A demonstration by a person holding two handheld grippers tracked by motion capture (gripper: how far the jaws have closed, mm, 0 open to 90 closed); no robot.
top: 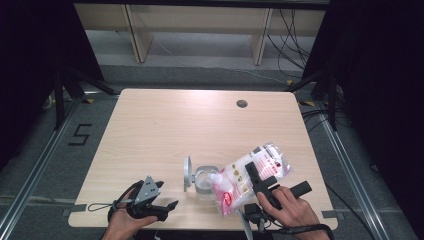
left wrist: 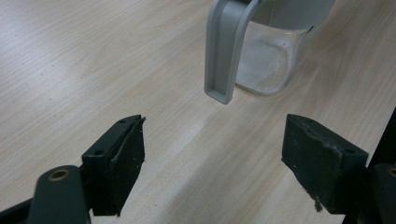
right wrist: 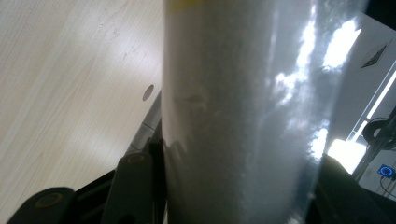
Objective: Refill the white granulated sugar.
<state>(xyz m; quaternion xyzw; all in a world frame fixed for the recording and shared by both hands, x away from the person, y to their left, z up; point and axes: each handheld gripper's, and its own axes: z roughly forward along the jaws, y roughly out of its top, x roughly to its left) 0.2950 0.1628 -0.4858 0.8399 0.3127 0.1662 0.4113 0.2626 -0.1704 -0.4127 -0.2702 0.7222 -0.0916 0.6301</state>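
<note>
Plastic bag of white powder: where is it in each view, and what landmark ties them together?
High view: bag lower right of centre, tilted, clamped in the right gripper, spout over the container.
Left gripper view: not in it.
Right gripper view: bag upright between the jaws.
Shared landmark: table's round hole.

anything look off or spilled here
No spill that I can see. The refill pouch is tilted in the right gripper, spout down over the clear container, whose grey lid stands flipped open. The left gripper pads look frayed at the edges.
</note>
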